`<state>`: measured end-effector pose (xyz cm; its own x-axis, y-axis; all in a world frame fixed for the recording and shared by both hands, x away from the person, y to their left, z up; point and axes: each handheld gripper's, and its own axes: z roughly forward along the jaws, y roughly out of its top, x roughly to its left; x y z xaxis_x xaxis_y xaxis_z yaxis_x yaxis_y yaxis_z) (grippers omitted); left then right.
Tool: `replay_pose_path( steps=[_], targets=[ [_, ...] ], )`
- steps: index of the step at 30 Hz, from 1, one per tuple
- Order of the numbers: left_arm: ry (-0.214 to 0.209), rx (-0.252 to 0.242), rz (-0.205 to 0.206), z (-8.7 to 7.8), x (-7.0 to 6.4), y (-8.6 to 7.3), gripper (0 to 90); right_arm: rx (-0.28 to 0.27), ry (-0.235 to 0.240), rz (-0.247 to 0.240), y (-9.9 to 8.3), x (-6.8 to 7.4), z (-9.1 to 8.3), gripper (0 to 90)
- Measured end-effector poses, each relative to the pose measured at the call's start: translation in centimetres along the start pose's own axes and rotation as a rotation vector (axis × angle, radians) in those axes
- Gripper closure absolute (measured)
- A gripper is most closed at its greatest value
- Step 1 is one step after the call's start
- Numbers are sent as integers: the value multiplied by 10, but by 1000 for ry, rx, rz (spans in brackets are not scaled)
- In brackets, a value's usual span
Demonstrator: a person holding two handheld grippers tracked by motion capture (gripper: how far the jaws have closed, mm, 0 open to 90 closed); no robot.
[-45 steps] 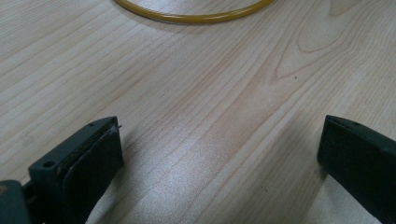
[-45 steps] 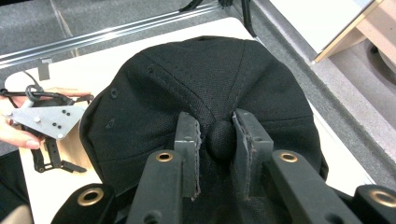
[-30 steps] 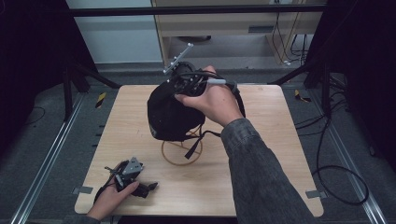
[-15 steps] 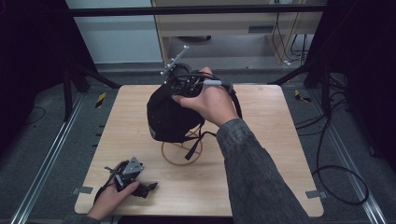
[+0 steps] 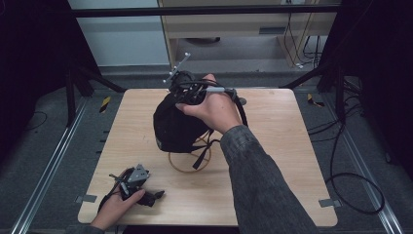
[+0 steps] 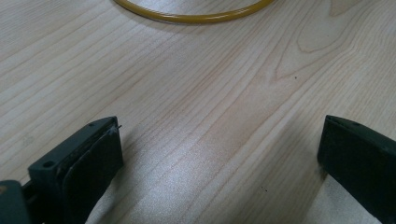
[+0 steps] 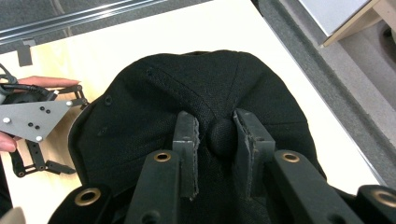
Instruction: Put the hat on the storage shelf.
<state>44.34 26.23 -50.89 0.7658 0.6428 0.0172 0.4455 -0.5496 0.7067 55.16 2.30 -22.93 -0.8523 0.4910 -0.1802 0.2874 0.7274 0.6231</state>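
Pale wooden tabletop [image 5: 272,146] is being used as the work surface; above its middle, a soft, light black fabric cap [image 7: 196,98] is being pinched at its crown button by the right gripper [image 7: 217,154], a sound hold. Near the tabletop's front-left corner, the left gripper [image 6: 219,149] is being rested spread.

Right gripper [image 7: 217,135] raised at centre-far, jaws closed on the top button of the cap [image 7: 196,93], forearm reaching diagonally from near right. Left gripper [image 5: 146,195] low at near left, jaws wide apart, hand [image 5: 114,209] wrapped around its grip.
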Motion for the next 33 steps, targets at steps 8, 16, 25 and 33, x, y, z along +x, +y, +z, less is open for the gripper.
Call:
replay_pose_path(
  steps=[8,16,25,33],
  targets=[
    [2,0,3,0,0,0,0,0,0,6,-1,-1,2,707],
    [2,-3,-1,0,0,0,0,-20,1,16,-5,-2,0,673],
    [2,-3,-1,0,0,0,0,-58,10,30,-5,-2,-10,660],
    [2,-3,-1,0,0,0,0,-78,15,28,-7,0,-17,662]
  ],
)
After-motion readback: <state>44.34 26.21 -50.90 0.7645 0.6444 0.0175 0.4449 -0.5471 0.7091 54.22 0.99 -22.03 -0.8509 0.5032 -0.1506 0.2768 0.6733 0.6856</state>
